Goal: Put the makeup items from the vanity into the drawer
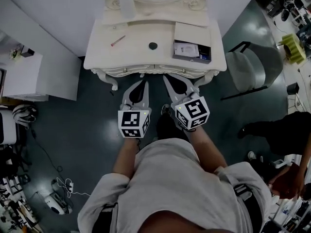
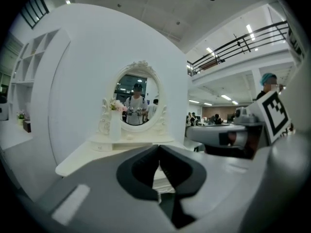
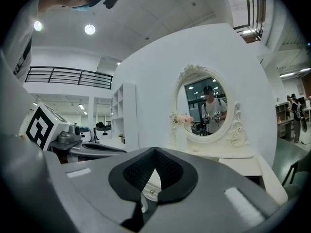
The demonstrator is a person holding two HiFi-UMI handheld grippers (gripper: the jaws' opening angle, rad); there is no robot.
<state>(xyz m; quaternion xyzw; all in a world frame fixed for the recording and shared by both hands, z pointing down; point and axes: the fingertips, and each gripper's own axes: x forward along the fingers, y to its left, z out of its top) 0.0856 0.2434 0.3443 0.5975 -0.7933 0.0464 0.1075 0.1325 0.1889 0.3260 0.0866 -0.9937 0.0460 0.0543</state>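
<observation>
Left gripper (image 1: 143, 83) and right gripper (image 1: 167, 78), both clenched on nothing, face the vanity (image 1: 138, 55). The makeup pencil (image 1: 117, 41) lies on its top; it is probably light, stiff and prone to roll, so grasp it mid-shaft.

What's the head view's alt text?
From above: a person points the left gripper and right gripper, both shut and empty, at the front edge of a white vanity. On top lie a reddish stick, a dark round item and an open box.
</observation>
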